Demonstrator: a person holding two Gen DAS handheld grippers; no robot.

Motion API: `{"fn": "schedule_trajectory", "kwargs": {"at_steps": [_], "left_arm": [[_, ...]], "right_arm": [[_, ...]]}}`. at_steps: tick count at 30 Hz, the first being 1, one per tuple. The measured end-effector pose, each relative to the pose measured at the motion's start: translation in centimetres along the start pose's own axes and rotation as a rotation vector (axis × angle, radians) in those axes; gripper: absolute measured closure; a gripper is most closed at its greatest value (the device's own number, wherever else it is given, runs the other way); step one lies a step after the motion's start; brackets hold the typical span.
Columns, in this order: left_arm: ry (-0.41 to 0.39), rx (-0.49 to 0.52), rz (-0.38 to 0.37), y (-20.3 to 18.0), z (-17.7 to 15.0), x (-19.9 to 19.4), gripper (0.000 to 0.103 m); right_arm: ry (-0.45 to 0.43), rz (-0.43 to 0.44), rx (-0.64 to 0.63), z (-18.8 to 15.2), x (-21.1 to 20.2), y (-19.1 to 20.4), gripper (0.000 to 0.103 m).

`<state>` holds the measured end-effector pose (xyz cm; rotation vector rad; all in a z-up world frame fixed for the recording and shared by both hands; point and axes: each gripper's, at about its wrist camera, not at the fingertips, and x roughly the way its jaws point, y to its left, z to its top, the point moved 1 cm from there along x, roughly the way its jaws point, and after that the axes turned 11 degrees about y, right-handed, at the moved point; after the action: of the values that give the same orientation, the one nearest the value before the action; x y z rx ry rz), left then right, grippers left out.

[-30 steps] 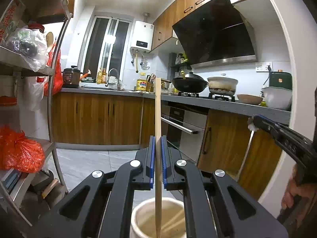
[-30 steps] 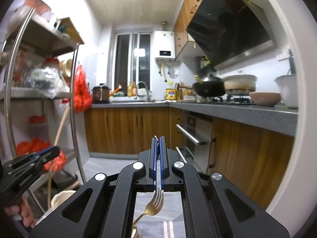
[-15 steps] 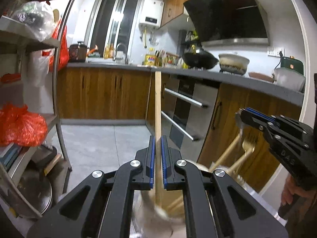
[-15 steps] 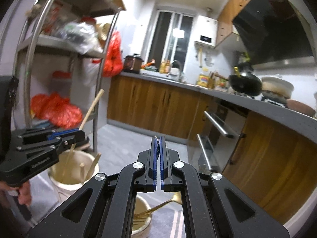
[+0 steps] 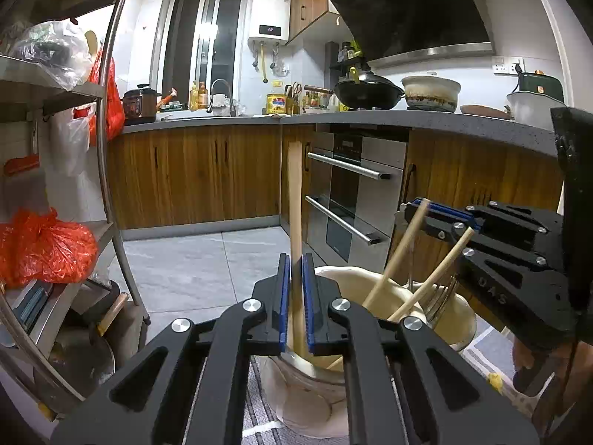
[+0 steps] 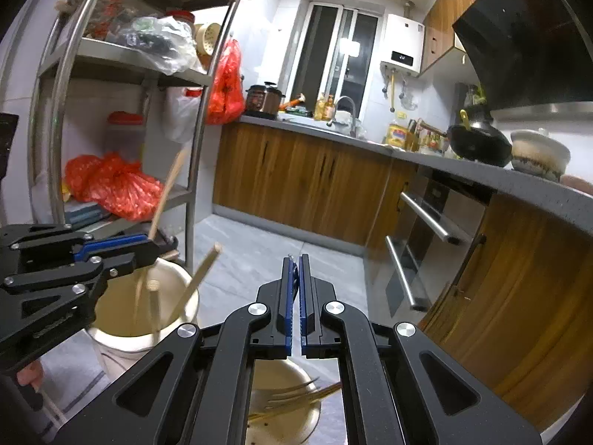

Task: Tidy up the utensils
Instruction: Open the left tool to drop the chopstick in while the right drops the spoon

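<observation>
My left gripper (image 5: 295, 298) is shut on an upright wooden utensil handle (image 5: 295, 200) whose lower end is inside a cream holder (image 5: 355, 285) with two other wooden handles. My right gripper (image 6: 295, 302) is shut on a gold fork (image 6: 296, 395) whose tines lie in a second cream holder (image 6: 296, 419) below it. In the right wrist view the left gripper (image 6: 111, 246) and the first holder (image 6: 174, 278) show at left. In the left wrist view the right gripper (image 5: 418, 207) shows at right over the fork holder (image 5: 459, 311).
A metal shelf rack (image 5: 107, 155) with red bags stands at left. Wooden cabinets and an oven (image 5: 352, 193) run along the back and right under a grey counter (image 5: 407, 118). Both holders stand on a striped mat (image 5: 255, 400).
Both grippers have come down. The wooden handle's end has gone deeper into the first holder, and the fork tines have reached the second holder.
</observation>
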<state>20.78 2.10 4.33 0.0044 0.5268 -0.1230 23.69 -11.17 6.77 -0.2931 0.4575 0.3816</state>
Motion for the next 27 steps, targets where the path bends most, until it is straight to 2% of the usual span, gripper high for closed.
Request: {"fn": "schedule_trajectory", "kwargs": {"at_steps": [3,5,7,9,12,15,17,25,27], "left_arm": [[-0.007,-0.001,-0.005,0.0,-0.1,-0.1,0.086],[-0.011,-0.002,-0.007,0.1,-0.1,-0.2,0.084],[-0.013,-0.01,-0.01,0.2,-0.1,-0.3,0.083],[-0.018,-0.016,-0.013,0.4,-0.1,-0.6,0.075],[-0.027,-0.02,-0.015,0.3,0.0,-1.3,0.072],[-0.029,-0.019,-0.012,0.2,0.0,-2.1,0.064],[-0.023,-0.018,-0.009,0.1,-0.3,-2.6,0.059],[-0.016,-0.013,0.015,-0.2,-1.0,-4.8,0.04],[-0.019,-0.014,0.025,-0.2,-1.1,-5.4,0.031]], "right_arm": [[-0.002,0.016,0.027,-0.1,0.2,-0.3,0.099],[-0.002,0.02,0.032,0.0,0.2,-0.4,0.099],[-0.013,0.036,0.043,0.0,0.0,-0.5,0.093],[-0.039,0.059,0.065,0.1,-0.7,-0.9,0.088],[-0.08,0.086,0.102,0.3,-1.7,-1.4,0.086],[-0.099,0.09,0.122,0.4,-2.5,-1.7,0.071],[-0.109,0.088,0.14,0.5,-3.1,-2.0,0.065],[-0.154,0.111,0.226,0.3,-6.2,-3.6,0.013],[-0.171,0.106,0.236,0.2,-7.1,-3.9,0.007]]}}
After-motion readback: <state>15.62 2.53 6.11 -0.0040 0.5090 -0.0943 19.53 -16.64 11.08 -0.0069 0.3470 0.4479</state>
